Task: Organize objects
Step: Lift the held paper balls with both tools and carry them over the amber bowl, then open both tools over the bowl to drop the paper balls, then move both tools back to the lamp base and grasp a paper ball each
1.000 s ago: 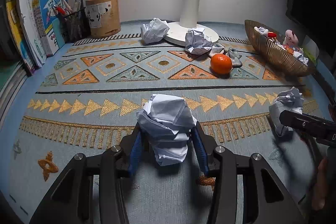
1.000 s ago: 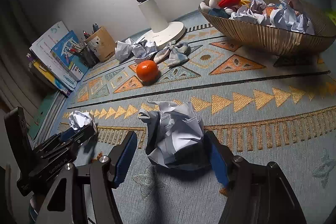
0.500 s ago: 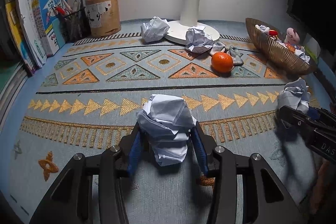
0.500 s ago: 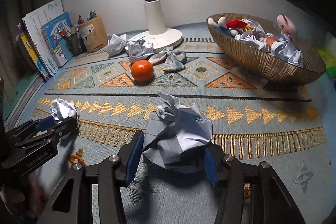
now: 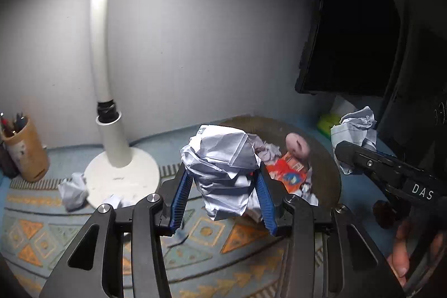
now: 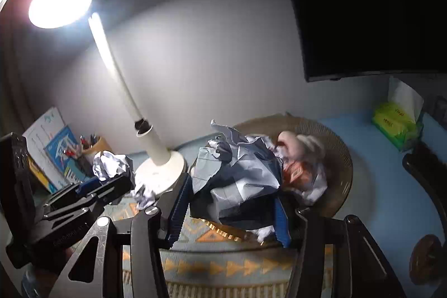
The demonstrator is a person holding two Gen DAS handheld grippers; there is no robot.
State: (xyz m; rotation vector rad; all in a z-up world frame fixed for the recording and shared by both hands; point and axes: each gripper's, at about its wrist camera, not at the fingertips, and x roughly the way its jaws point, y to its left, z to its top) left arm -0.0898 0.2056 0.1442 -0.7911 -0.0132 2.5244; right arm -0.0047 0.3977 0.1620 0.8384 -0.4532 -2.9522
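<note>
My left gripper (image 5: 223, 178) is shut on a crumpled white paper ball (image 5: 220, 158), held in the air in front of the woven basket (image 5: 331, 180). My right gripper (image 6: 232, 194) is shut on a larger crumpled paper ball (image 6: 240, 175), raised just before the basket (image 6: 342, 158). The basket holds paper wads, a pink toy (image 5: 297, 144) and a red packet. In the left wrist view the right gripper (image 5: 346, 151) shows at the right with its paper ball (image 5: 354, 127). The left gripper (image 6: 111, 178) and its ball (image 6: 111, 164) show at the left of the right wrist view.
A white lamp (image 5: 123, 172) stands left of the basket, with loose paper wads (image 5: 72, 189) by its base on the patterned mat (image 5: 206, 231). A pen cup (image 5: 25, 152) and books (image 6: 53, 141) are far left. A green tissue pack (image 6: 396, 124) and dark monitor (image 6: 363, 4) are right.
The right gripper's jaws closed on its paper ball. Both grippers then rose off the mat with their paper balls and swung right toward the basket, which now lies close ahead.
</note>
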